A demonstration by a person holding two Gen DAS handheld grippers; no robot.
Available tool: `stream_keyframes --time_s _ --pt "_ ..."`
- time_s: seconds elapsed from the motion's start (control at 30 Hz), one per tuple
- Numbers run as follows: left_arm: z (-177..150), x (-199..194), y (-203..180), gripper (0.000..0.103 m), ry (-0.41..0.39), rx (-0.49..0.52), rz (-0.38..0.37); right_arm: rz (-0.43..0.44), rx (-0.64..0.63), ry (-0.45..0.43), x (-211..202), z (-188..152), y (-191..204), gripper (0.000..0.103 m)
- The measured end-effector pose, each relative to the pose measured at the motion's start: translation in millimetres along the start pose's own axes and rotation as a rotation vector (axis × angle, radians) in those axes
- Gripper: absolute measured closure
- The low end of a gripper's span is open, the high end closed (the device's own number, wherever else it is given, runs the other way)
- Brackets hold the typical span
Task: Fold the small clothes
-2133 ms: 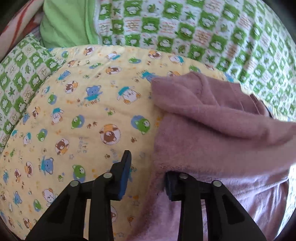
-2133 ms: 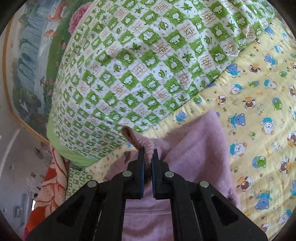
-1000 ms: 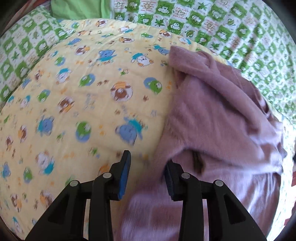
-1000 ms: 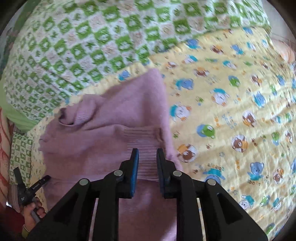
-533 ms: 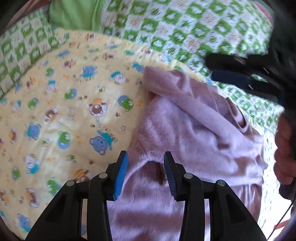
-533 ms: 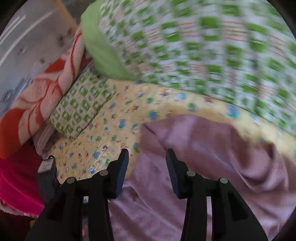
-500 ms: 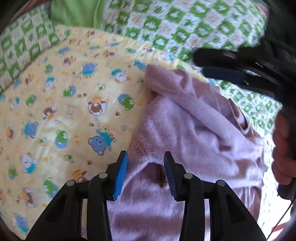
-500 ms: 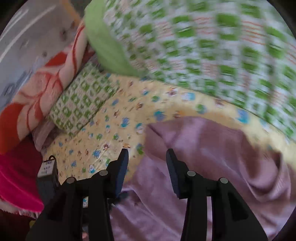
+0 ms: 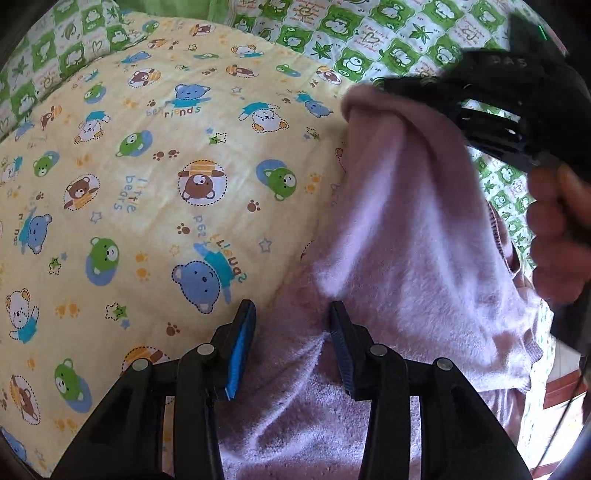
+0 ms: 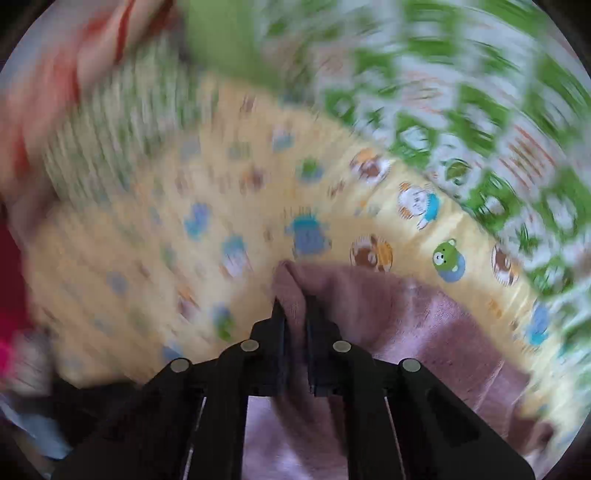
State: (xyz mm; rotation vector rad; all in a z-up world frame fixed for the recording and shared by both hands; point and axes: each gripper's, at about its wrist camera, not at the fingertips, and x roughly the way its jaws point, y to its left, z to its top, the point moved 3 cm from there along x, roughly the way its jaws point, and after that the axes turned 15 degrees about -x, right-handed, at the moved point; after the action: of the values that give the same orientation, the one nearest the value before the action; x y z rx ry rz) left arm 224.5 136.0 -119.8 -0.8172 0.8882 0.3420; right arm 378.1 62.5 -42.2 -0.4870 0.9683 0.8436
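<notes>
A fuzzy pink garment [image 9: 406, 236] lies on a yellow bear-print quilt [image 9: 147, 184]. My left gripper [image 9: 291, 343] is open, its jaws straddling the garment's left edge low in the left wrist view. My right gripper [image 10: 295, 321] is shut on a raised corner of the pink garment [image 10: 388, 306]; in the left wrist view it [image 9: 373, 92] comes in from the upper right, pinching that corner up off the quilt. The right wrist view is blurred by motion.
A green and white checkered blanket [image 9: 369, 33] lies along the far side of the quilt, also seen in the right wrist view [image 10: 480, 110]. A red and white patterned fabric [image 10: 55, 74] is at the upper left there.
My right gripper, open half a second ago, has closed on the garment's far corner and lifted it. My left gripper stays open over the garment's near edge.
</notes>
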Motion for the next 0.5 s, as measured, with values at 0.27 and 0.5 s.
stream_keyframes --time_s 0.27,0.5 --pt "-2.3 -2.4 0.3 0.061 0.006 -0.005 0.000 0.019 0.358 -0.151 -30.6 -34.1 -74.7 0.099" --pt "-3.8 0.1 -1.9 0.061 0.003 -0.008 0.015 -0.068 -0.145 -0.079 -24.9 -1.3 18.1 0.041"
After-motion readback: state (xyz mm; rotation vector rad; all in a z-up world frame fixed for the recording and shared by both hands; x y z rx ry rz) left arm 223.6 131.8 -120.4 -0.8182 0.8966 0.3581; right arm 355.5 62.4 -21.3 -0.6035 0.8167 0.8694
